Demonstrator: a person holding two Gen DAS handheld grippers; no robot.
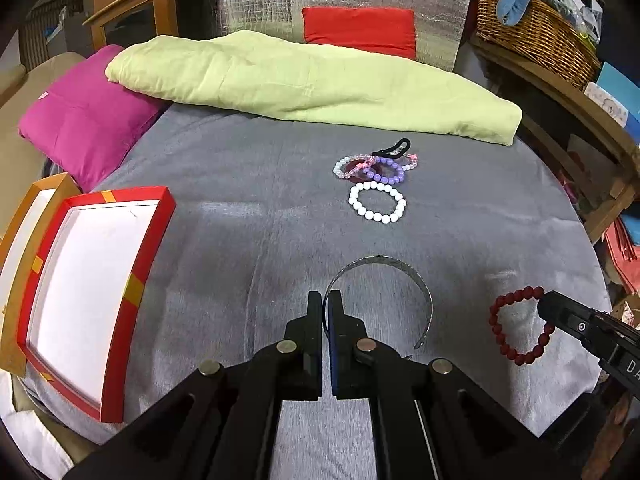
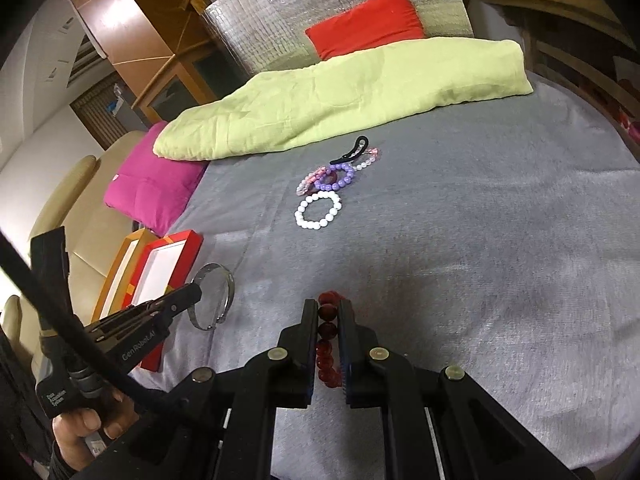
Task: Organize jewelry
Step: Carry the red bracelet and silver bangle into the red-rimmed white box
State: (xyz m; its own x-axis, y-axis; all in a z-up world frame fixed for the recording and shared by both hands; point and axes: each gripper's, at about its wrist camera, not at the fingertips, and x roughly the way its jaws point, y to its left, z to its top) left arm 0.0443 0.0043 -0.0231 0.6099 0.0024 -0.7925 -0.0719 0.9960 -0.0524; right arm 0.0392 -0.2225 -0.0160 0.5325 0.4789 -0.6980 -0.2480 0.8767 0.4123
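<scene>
My left gripper [image 1: 325,298] is shut on a silver open bangle [image 1: 400,264] and holds it above the grey bedspread. The bangle [image 2: 224,296] also shows at the left gripper [image 2: 196,292] in the right wrist view. My right gripper [image 2: 329,306] is shut on a dark red bead bracelet [image 2: 326,340]; that bracelet [image 1: 516,312] hangs from the right gripper [image 1: 546,306] at the right edge of the left wrist view. Farther off lie a white bead bracelet [image 1: 377,202], a purple one [image 1: 386,170], pale pink ones [image 1: 352,162] and a black hair clip [image 1: 394,147].
A red-rimmed box [image 1: 160,224] with a white inside lies open at the left, an orange-rimmed one [image 1: 44,184] behind it. A green folded quilt [image 1: 312,88], a magenta cushion [image 1: 84,128] and a red cushion [image 1: 360,32] sit at the back. A wicker basket [image 1: 536,36] stands right. A hand [image 2: 84,432] grips the left tool.
</scene>
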